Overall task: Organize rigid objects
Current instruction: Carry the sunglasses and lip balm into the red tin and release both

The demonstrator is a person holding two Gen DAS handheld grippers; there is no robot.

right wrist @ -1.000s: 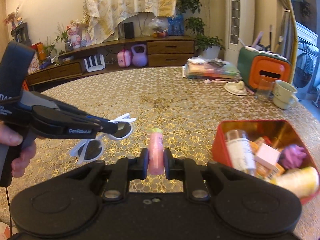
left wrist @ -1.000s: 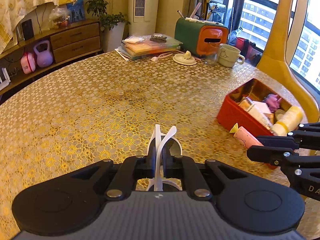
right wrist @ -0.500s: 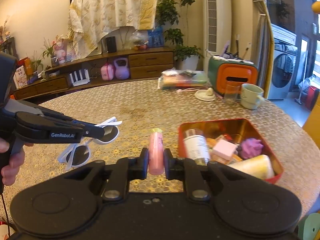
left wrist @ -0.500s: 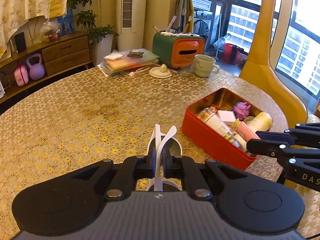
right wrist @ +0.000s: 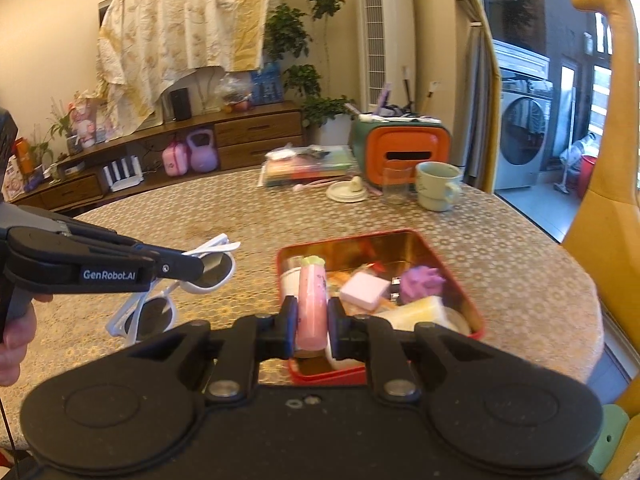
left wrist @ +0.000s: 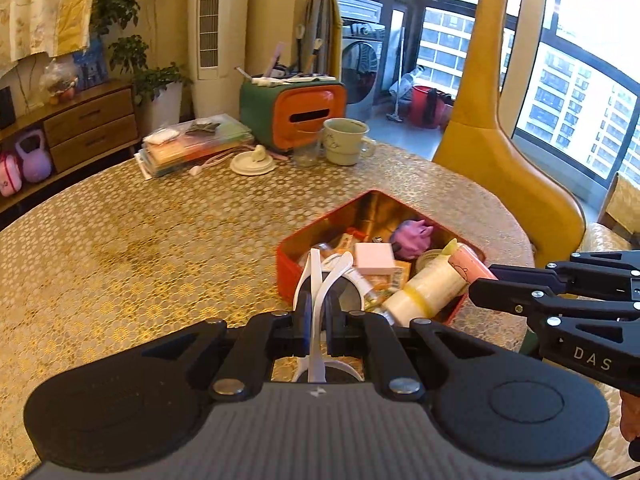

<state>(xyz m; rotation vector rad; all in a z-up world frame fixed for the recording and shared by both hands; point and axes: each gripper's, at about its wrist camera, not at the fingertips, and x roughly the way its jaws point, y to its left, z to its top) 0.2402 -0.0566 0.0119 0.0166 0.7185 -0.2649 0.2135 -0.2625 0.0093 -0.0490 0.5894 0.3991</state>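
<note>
White sunglasses [left wrist: 325, 280] with dark lenses hang from my left gripper [left wrist: 317, 312], which is shut on their folded arms. In the right wrist view the same sunglasses [right wrist: 172, 300] dangle at the left, above the table and left of the tin. My right gripper [right wrist: 313, 322] is shut on a pink tube [right wrist: 312, 304] with a pale green cap, held over the near part of the red tin [right wrist: 452, 276]. From the left wrist view the pink tube [left wrist: 466, 262] pokes over the red tin [left wrist: 292, 276], which holds a pink box, a purple toy and a cream bottle.
At the table's far side stand a green and orange case [left wrist: 294, 110], a green mug [left wrist: 346, 142], a glass, a white saucer [left wrist: 252, 164] and a stack of books [left wrist: 192, 146]. A yellow giraffe figure [left wrist: 492, 132] rises right of the table. A hand [right wrist: 14, 334] grips the left handle.
Both grippers have moved right with their loads, toward the red tin. The pink tube is now over the tin, and the sunglasses hang closer to its left side.
</note>
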